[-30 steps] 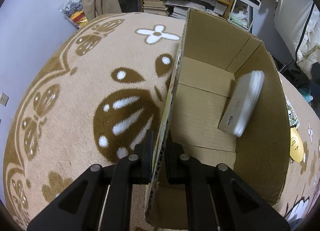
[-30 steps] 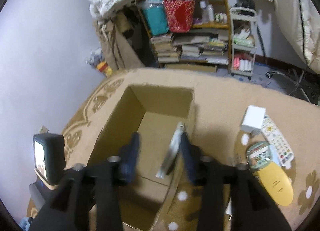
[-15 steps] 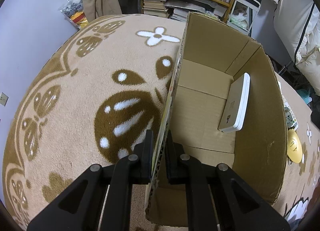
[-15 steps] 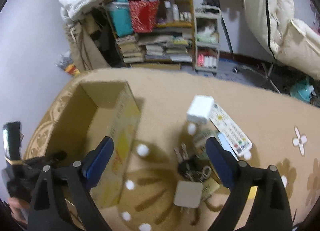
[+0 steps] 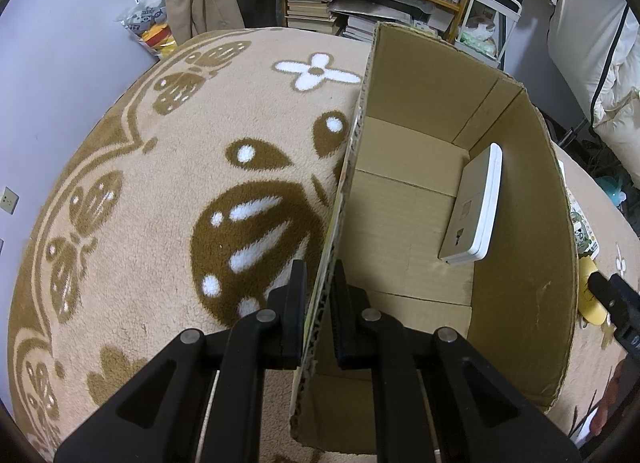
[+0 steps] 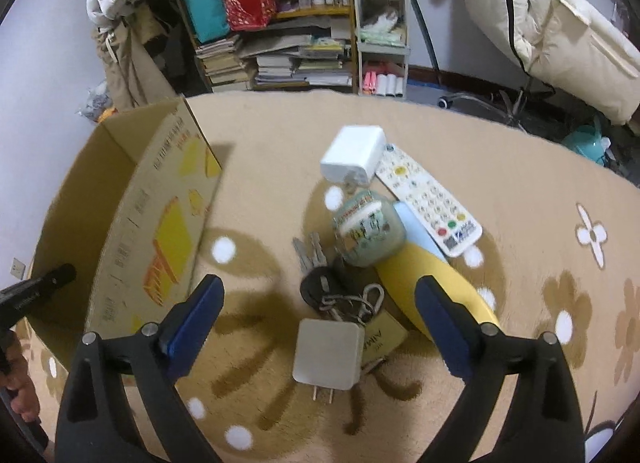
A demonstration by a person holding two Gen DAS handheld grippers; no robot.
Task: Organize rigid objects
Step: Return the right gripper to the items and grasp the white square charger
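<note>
My left claw (image 5: 318, 303) is pinched tight on the near wall of the cardboard box (image 5: 520, 223). I think I hold it there so the box stays put while things go in. The box sits on the brown flower rug (image 5: 160, 183), not on a bench.

My right claw (image 6: 320, 319) is wide apart and holds nothing. It hangs over a small pile on the rug, just beside the box. Right under it is a grey plug block (image 6: 326, 355) with two prongs. That looks like my next pick, because it sits between the two blue pads (image 6: 192, 315).

Around it lie a bunch of keys (image 6: 332, 287), a round green tin (image 6: 368, 229), a yellow flat thing (image 6: 432, 283), a white remote (image 6: 430, 209) and a white charger block (image 6: 354, 155). They touch or overlap, so I should go down gently and not bump the keys.

The left view looks into the box. There I see one flat white thing (image 5: 474, 211) leaning on the far wall. The right view cannot see that. It shows only the box's printed outside, but it shows the whole pile, which the left view mostly misses.

So one thing is packed and many are left.
</note>
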